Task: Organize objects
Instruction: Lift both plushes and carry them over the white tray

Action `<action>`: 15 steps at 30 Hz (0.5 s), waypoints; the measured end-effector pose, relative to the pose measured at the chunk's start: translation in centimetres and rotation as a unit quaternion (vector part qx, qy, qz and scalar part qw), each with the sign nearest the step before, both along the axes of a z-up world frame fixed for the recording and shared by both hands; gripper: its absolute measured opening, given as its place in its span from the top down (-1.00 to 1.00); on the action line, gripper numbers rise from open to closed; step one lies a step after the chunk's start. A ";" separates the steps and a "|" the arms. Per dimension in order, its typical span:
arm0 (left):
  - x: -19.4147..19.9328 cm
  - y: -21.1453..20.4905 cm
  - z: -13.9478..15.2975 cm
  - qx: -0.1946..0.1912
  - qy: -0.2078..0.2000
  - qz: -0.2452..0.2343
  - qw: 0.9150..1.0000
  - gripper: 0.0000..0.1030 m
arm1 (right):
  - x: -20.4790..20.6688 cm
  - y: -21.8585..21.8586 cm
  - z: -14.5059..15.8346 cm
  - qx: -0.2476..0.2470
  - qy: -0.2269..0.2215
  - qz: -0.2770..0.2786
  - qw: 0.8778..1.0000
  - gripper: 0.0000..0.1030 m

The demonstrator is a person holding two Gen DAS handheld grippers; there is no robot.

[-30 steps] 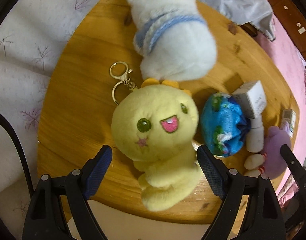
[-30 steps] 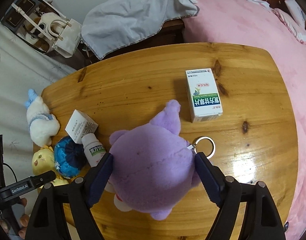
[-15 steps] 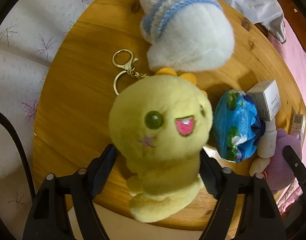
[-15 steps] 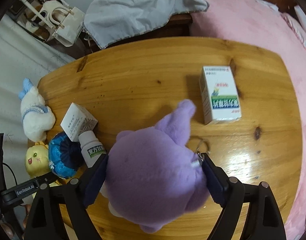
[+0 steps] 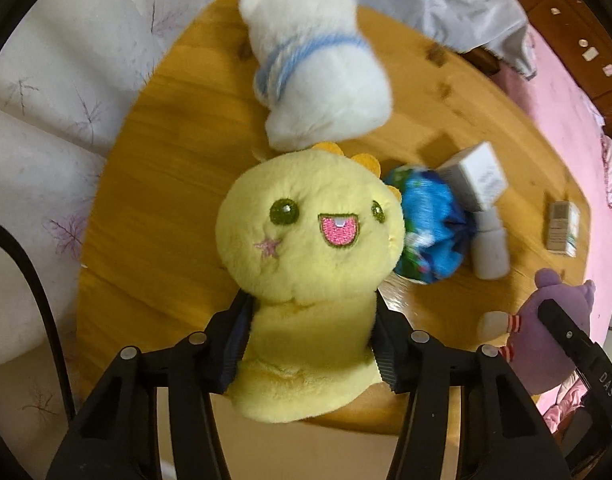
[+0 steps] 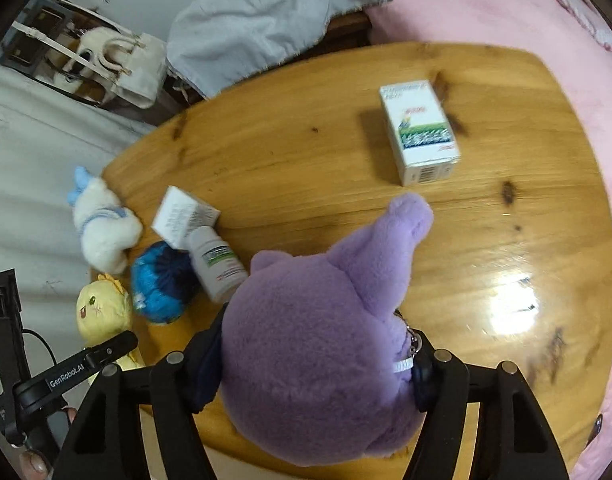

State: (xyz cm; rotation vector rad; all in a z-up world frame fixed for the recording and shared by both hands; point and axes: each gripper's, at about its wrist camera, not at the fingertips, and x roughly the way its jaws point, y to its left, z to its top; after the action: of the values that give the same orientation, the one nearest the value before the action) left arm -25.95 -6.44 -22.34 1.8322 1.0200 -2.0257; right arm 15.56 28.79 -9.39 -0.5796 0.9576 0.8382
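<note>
Left wrist view: left claw (image 5: 309, 344) jaws just closing, now pinching yellow plush chick toy (image 5: 306, 264) at body, head pointing away, long axis along fingers. White plush with blue band (image 5: 317, 88) beyond on wooden counter (image 5: 162, 184).

Right wrist view: right claw (image 6: 313, 364) jaws just closing, squeezing purple plush toy (image 6: 317, 340); white-green carton (image 6: 419, 132) farther ahead.

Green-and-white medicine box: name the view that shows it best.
The right wrist view. There the green-and-white medicine box sits large, lying on the table, its printed top facing the camera. The left wrist view shows it small and blurred near the right edge.
</note>
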 end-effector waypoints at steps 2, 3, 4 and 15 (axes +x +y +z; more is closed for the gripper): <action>0.6 0.3 1.9 0.000 0.014 -0.002 1.000 -0.12 | -1.3 -1.0 1.6 0.015 -0.014 0.001 1.000 -0.38; 1.0 0.3 3.0 0.001 0.023 -0.005 1.000 -0.12 | -2.4 -1.8 2.7 0.027 -0.025 0.005 0.999 -0.38; 2.0 0.2 3.4 0.001 0.030 -0.008 1.000 -0.12 | -3.1 -2.1 3.3 0.033 -0.031 0.008 0.999 -0.38; 11.3 -0.2 12.1 -0.041 0.129 -0.061 0.989 -0.12 | -14.5 -8.5 9.6 0.105 -0.085 0.036 0.990 -0.39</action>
State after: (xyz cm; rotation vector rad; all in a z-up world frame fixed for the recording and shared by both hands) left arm -14.70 -6.59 -10.27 1.6591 0.8885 -2.3884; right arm 1.09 20.31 0.19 -0.4967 0.6853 0.9261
